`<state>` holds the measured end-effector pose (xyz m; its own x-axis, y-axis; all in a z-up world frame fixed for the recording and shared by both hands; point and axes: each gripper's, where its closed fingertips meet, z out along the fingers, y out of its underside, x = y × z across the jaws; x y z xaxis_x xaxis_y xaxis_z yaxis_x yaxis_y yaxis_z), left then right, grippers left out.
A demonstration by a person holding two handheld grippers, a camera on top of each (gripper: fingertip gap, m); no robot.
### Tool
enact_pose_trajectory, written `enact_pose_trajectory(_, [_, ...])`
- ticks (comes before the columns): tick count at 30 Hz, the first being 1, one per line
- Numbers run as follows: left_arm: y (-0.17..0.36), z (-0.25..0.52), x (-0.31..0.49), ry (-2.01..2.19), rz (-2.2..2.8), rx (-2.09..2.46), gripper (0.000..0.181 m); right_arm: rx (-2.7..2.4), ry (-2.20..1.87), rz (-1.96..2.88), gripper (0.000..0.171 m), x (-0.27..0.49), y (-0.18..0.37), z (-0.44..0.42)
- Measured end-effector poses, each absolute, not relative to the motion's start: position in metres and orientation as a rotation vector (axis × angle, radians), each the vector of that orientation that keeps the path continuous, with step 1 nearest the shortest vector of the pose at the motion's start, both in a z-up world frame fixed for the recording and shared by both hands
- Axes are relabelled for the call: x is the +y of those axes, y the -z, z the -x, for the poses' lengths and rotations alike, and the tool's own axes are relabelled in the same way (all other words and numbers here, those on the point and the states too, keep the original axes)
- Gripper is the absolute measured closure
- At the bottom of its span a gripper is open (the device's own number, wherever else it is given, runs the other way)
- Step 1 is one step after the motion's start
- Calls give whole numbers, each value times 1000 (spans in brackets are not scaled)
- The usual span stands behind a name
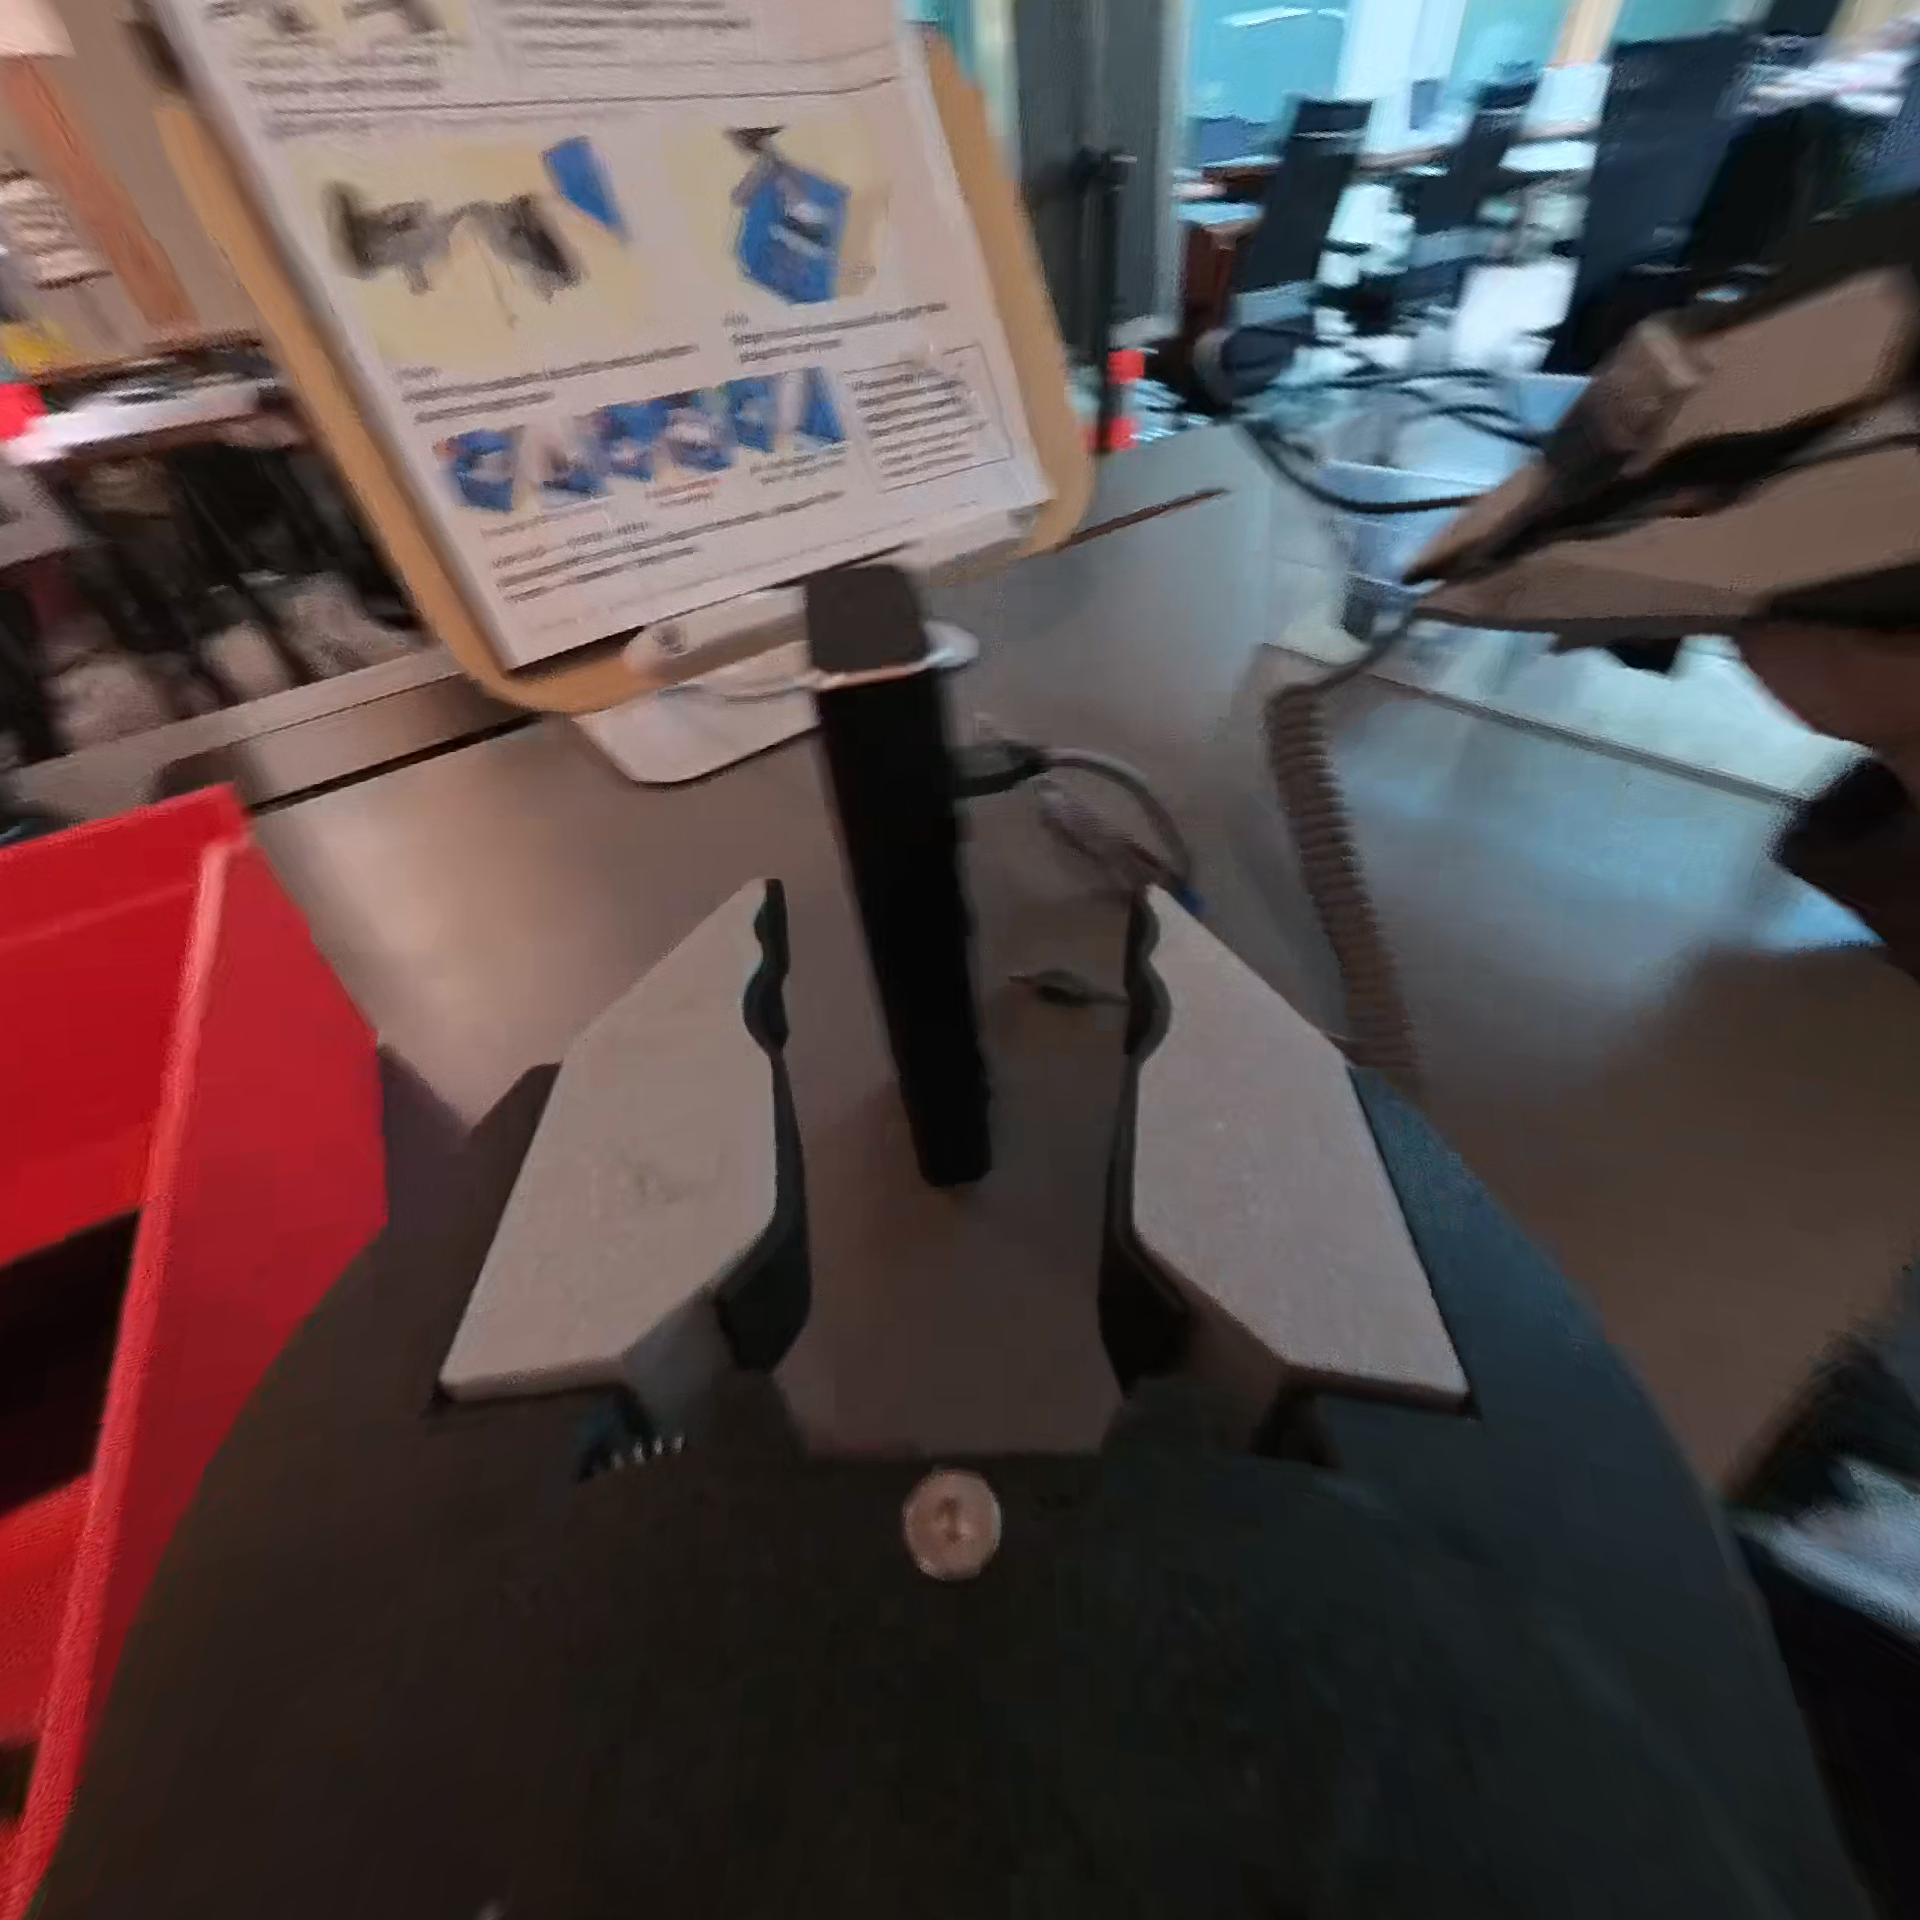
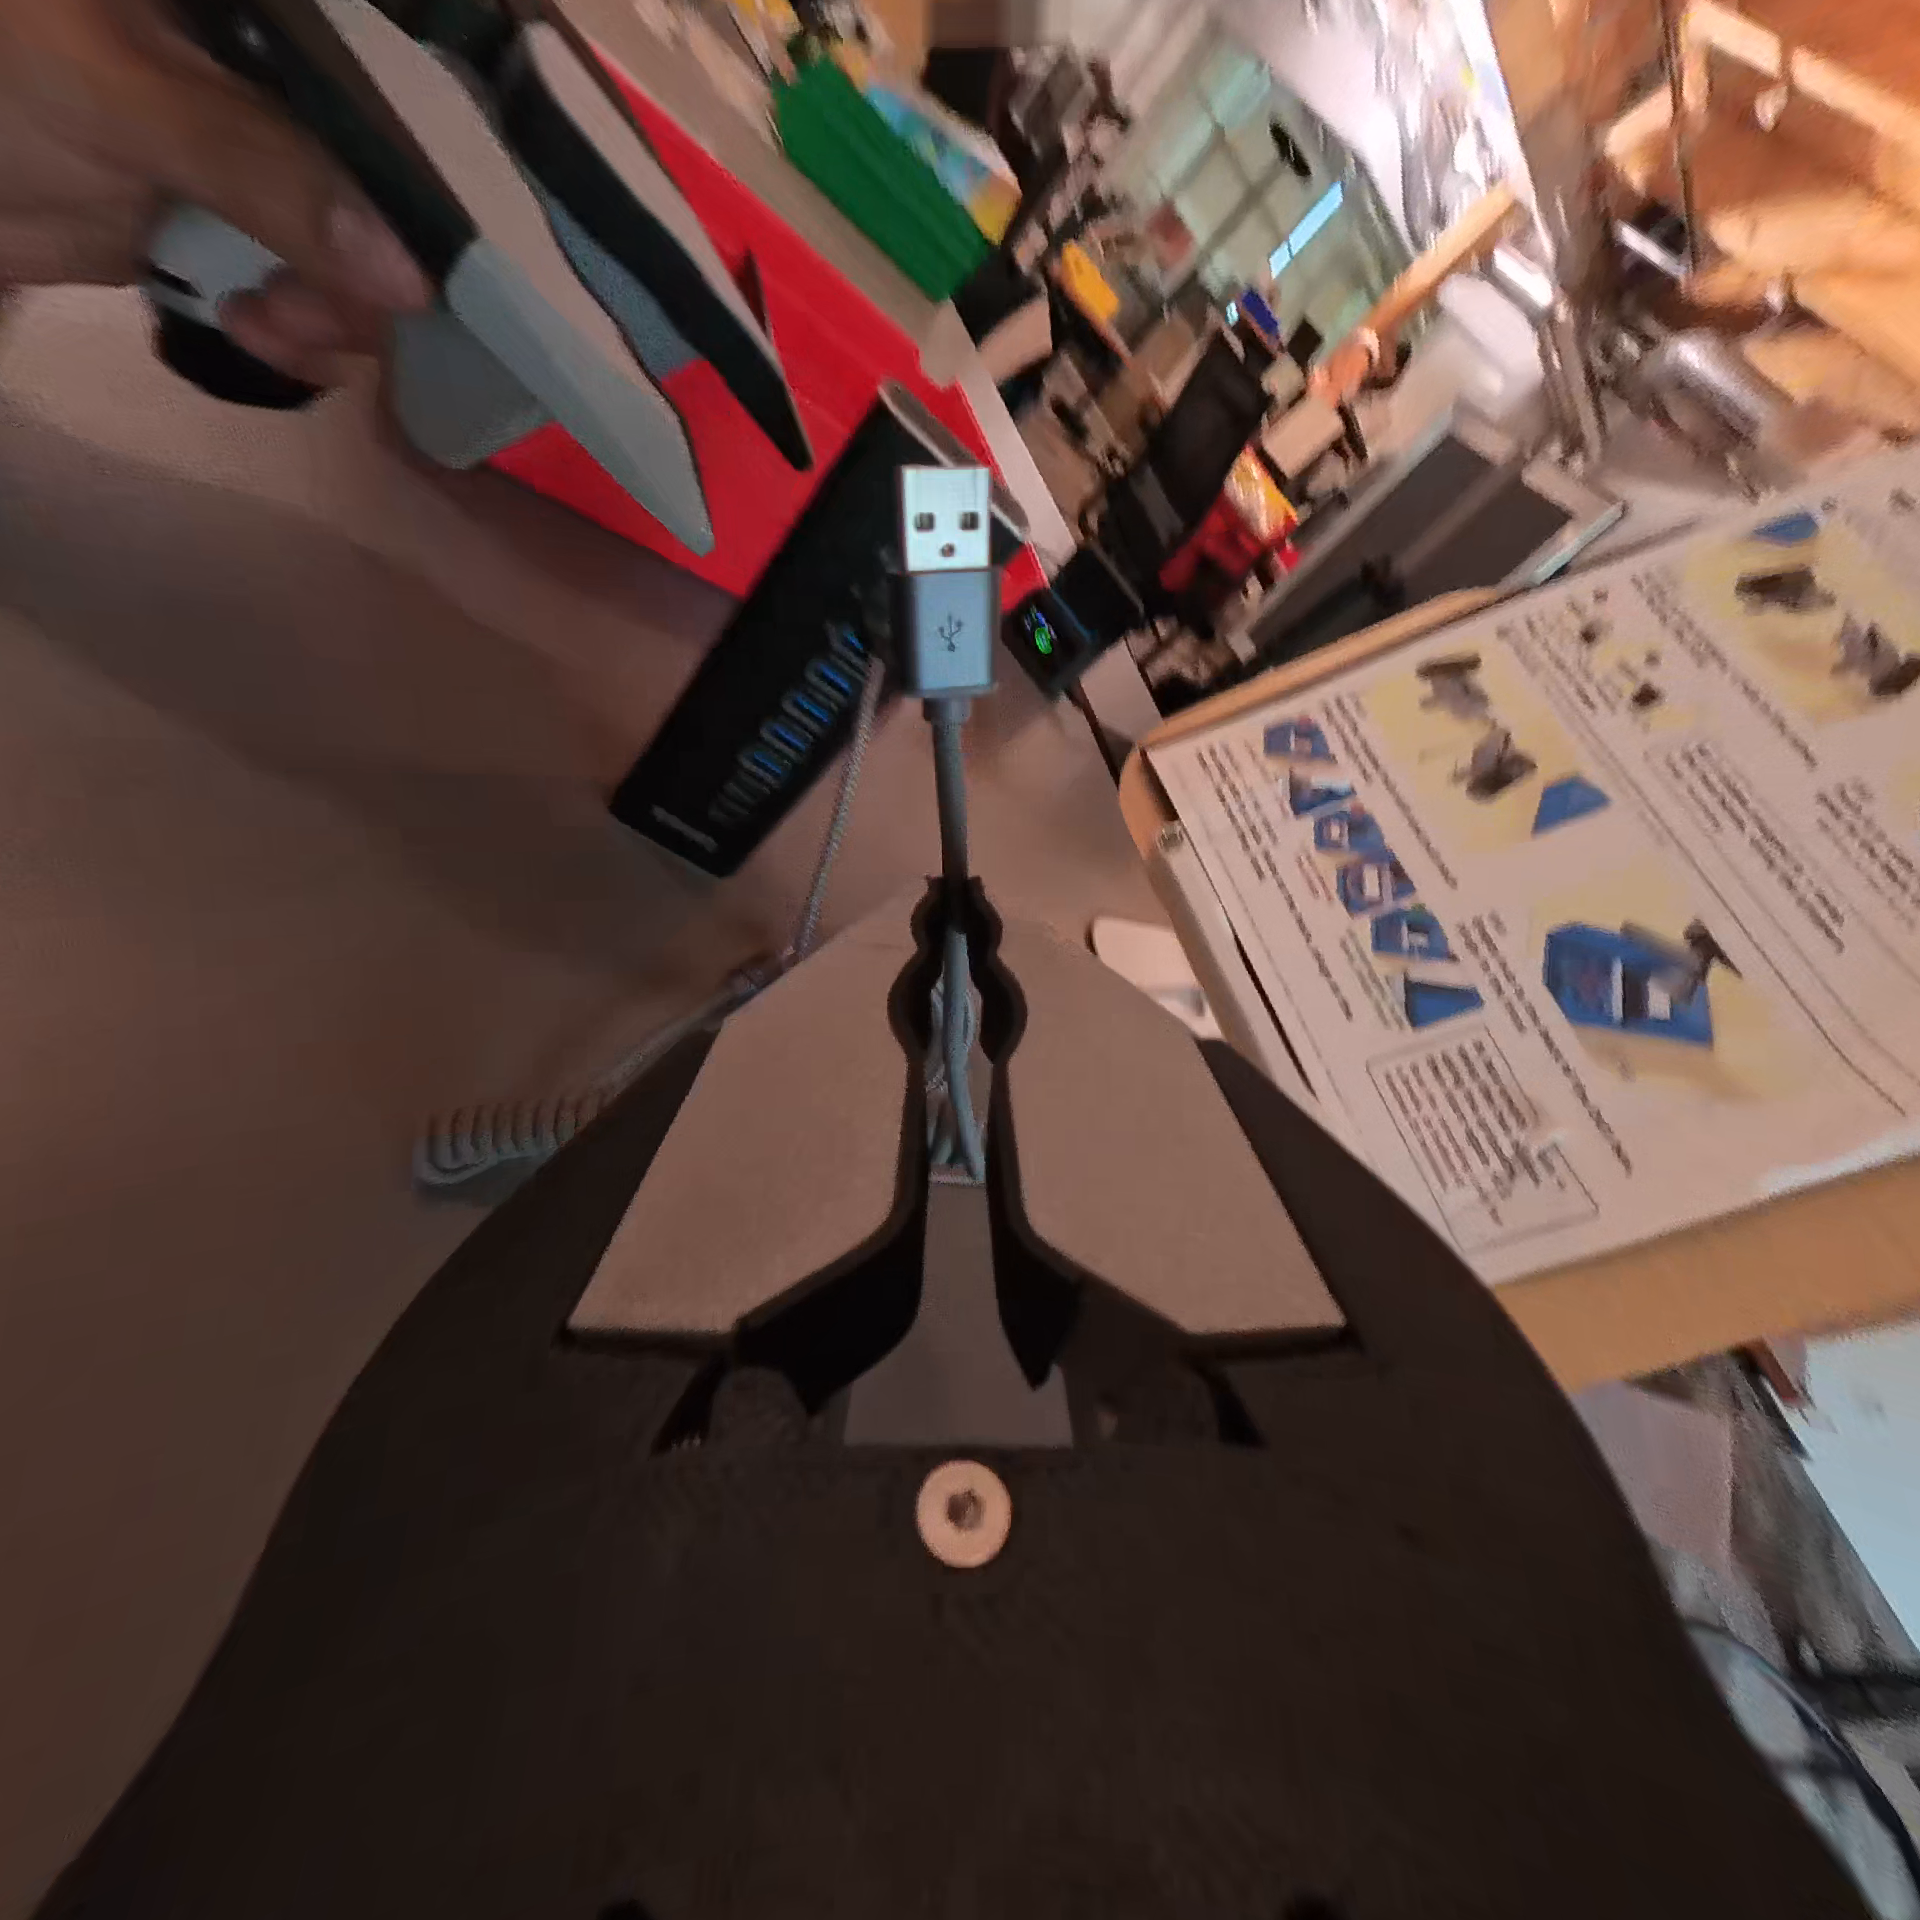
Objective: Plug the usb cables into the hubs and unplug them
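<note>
Left wrist view: the left gripper [image 1: 956, 935] has its fingers [image 1: 665, 1122] spread wide with nothing between them touching. The black hub [image 1: 904, 883] lies on the dark bench [image 1: 520, 883] in the gap ahead of the fingers, running away from the camera, its near end between the finger bases and not touching either one. A dark plug [image 1: 992, 769] with a grey cable sits in the hub's right side. A red box [image 1: 156, 1143] stands at the left, a stand with printed sheets [image 1: 623, 343] behind the hub, and a coiled cord [image 1: 1340, 883] lies at the right. The right gripper [image 1: 1714, 499] shows blurred at upper right.

Right wrist view: the right gripper [image 2: 956, 904] is closed tight on a grey braided cable [image 2: 954, 800], which runs between the fingers [image 2: 1091, 1091]. Its silver plug [image 2: 948, 582] sticks out past the fingertips, in the air. The hub [image 2: 769, 717] lies beyond on the bench [image 2: 312, 831], apart from the plug, blue ports visible. The left gripper [image 2: 727, 488] is at upper left.
</note>
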<state>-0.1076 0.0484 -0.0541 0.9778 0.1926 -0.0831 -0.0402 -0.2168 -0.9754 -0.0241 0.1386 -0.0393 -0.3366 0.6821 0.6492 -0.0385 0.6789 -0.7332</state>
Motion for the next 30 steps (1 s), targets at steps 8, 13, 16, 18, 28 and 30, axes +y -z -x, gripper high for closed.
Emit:
enact_pose_trajectory(8, [29, 8, 47, 44, 1804, 301, 121, -1871, -1052, 404, 171, 108, 32, -5])
enact_pose_trajectory(13, [28, -20, 56, -14, 1791, 409, 124, -1962, -1042, 350, 171, 88, 41, -11])
enact_pose_trajectory(16, [26, -28, 60, -7, 1772, 425, 125, -2034, -1012, 320, 171, 77, 51, -14])
enact_pose_trajectory(18, [27, -30, 61, 11, 1763, 429, 128, -2080, -976, 310, 171, 72, 57, -16])
enact_pose_trajectory(28, [47, -28, 59, -39, 1835, 505, 166, -2197, -898, 394, 170, 72, 69, -20])
enact_pose_trajectory(30, [56, -23, 58, -90, 1890, 521, 167, -2195, -890, 408, 170, 75, 69, -20])
